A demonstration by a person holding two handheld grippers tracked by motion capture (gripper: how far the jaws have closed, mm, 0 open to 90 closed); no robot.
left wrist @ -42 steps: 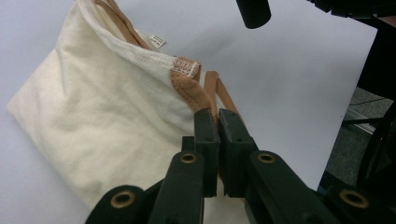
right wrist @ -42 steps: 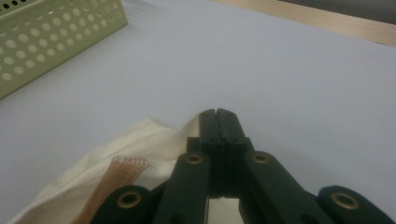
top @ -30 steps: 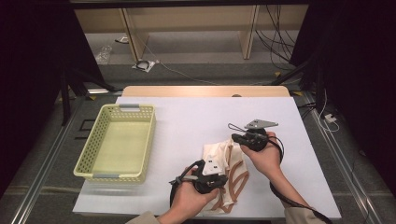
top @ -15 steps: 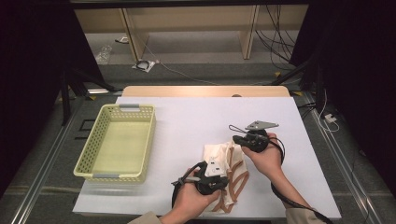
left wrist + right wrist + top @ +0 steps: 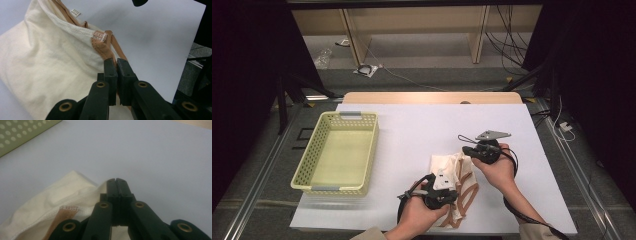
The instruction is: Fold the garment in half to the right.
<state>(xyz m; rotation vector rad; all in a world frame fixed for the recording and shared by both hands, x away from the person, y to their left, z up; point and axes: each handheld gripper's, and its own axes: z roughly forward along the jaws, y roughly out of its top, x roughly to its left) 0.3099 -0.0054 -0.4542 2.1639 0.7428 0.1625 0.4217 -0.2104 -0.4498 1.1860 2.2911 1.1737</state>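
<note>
Grippers (image 5: pixel 443 192) (image 5: pixel 473 151) in my hands pinch a cream cloth bag (image 5: pixel 455 176) at lower centre of frame: left clamps its brown strap (image 5: pixel 111 51), right its cloth edge. Gripping two points likely lets me lift it toward the yellow basket (image 5: pixel 302 172) at left.

high view overhead; gripper views close, low, sharing the cloth bag (image 5: pixel 45 65)

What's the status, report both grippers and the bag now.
Left gripper shut on cloth bag at its brown strap. Right gripper shut at bag's edge. Yellow basket apart, nothing blocking.
</note>
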